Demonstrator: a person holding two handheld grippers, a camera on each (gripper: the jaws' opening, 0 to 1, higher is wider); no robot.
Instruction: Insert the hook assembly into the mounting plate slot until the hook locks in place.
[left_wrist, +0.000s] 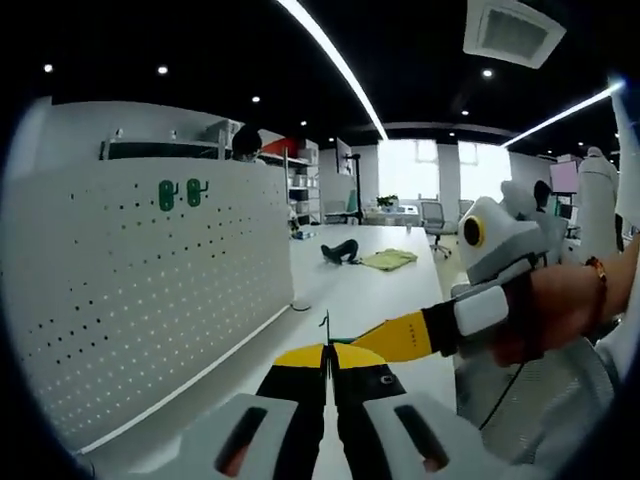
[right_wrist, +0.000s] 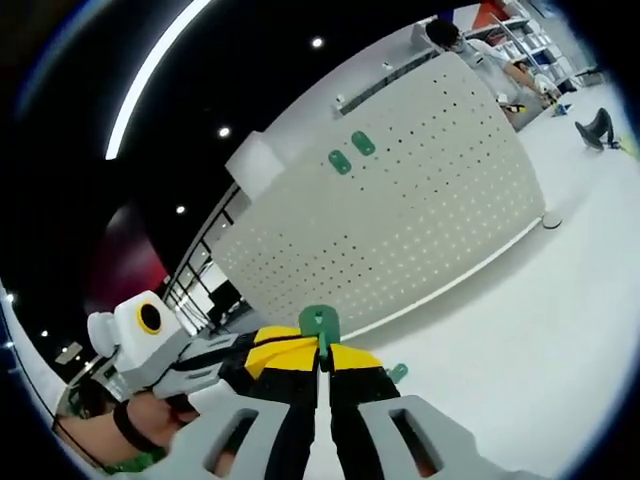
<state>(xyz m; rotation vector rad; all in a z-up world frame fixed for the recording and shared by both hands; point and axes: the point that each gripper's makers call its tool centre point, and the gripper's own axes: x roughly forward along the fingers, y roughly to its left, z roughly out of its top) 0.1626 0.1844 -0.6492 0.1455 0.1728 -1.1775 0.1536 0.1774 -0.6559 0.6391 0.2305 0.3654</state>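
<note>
A small green hook (right_wrist: 320, 325) sits pinched at the tips of the right gripper (right_wrist: 322, 362), whose two jaws are pressed together on it. In the right gripper view the hook is held up in the air in front of the big white board with many little holes (right_wrist: 420, 210), not touching it. Another small green piece (right_wrist: 398, 373) lies on the white table (right_wrist: 540, 340), just beside the gripper's jaw.

Two more green hooks (right_wrist: 351, 152) already hang side by side near the top of the board. In the left gripper view they show up on the board too (left_wrist: 181, 192).

The left gripper (left_wrist: 325, 358) has its jaws closed tight, with a thin dark pointed thing (left_wrist: 325, 325) sticking up from between the tips. I cannot tell what that thing is. The right gripper comes in from the right side of this view, held by a person's hand (left_wrist: 560, 305), and its yellow and black tip nearly meets the left one.

Far back on the table lie a dark thing (left_wrist: 340, 251) and a yellow-green cloth (left_wrist: 390, 260). An office chair (left_wrist: 435, 215) stands behind them.
</note>
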